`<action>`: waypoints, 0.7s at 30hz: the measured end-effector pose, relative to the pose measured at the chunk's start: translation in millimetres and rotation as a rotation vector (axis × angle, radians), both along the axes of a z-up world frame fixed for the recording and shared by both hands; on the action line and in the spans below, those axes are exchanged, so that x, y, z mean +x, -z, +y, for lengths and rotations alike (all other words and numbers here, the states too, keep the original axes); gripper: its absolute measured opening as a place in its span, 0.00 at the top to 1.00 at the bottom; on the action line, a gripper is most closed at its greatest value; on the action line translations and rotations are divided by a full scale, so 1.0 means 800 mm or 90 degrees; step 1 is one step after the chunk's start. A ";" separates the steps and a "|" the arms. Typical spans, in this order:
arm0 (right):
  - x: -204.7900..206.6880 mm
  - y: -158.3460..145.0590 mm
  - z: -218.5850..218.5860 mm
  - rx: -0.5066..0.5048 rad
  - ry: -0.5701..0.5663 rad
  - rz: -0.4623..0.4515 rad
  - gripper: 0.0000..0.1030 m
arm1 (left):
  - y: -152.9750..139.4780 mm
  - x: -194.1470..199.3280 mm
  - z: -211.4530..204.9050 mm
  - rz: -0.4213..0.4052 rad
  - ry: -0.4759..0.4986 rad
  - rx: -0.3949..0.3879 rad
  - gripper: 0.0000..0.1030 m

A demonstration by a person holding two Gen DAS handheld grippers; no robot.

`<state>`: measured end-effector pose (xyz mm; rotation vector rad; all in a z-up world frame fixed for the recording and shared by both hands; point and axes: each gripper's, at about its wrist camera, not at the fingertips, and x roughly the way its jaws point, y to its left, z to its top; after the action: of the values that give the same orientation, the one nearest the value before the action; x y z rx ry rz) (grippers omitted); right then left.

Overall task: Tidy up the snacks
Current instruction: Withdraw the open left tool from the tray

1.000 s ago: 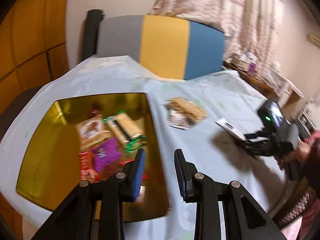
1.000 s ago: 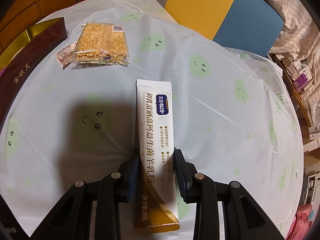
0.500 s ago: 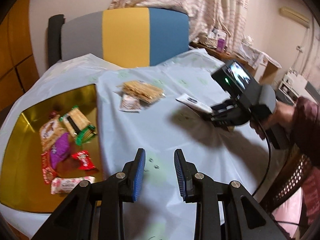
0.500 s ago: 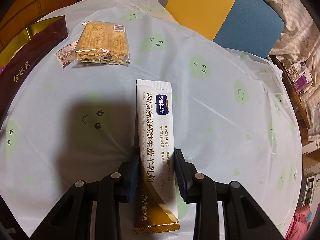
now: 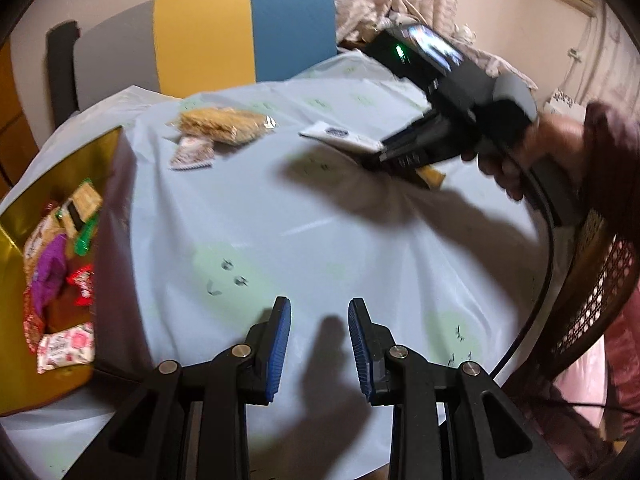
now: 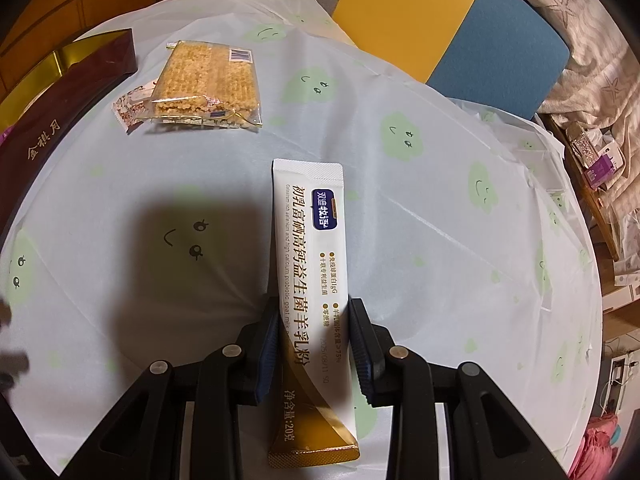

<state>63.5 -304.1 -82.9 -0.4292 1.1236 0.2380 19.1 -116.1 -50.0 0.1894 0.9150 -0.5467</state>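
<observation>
The right gripper (image 6: pixel 312 340) grips a white goat-milk-powder sachet (image 6: pixel 310 248) at frame centre, near its gold end. The thin pack could slip or swing sideways en route to the gold box (image 5: pixel 24 216) at left. The left gripper (image 5: pixel 319 344) hangs empty, fingers parted.

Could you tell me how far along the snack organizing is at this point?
Several snacks already lie in the gold box. The right gripper holds the white sachet; the left gripper is open. The noodle pack and small packet remain on the table.
</observation>
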 end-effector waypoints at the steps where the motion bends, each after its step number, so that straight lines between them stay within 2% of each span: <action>1: 0.000 0.000 0.000 0.000 0.000 0.000 0.68 | 0.005 -0.001 -0.002 0.002 0.002 0.005 0.70; 5: 0.000 0.000 0.000 0.001 0.000 0.000 0.68 | 0.010 -0.008 0.000 -0.019 0.008 0.003 0.70; 13: 0.000 -0.001 -0.001 0.007 0.004 -0.001 0.68 | 0.017 -0.008 0.018 -0.015 -0.009 -0.073 0.68; 21: -0.001 0.000 -0.004 0.014 0.009 -0.003 0.68 | 0.020 -0.006 0.022 -0.017 -0.012 -0.096 0.68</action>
<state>62.5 -306.9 -83.0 -0.4012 1.1183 0.2364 14.1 -98.8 -66.2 0.0517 0.8451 -0.5917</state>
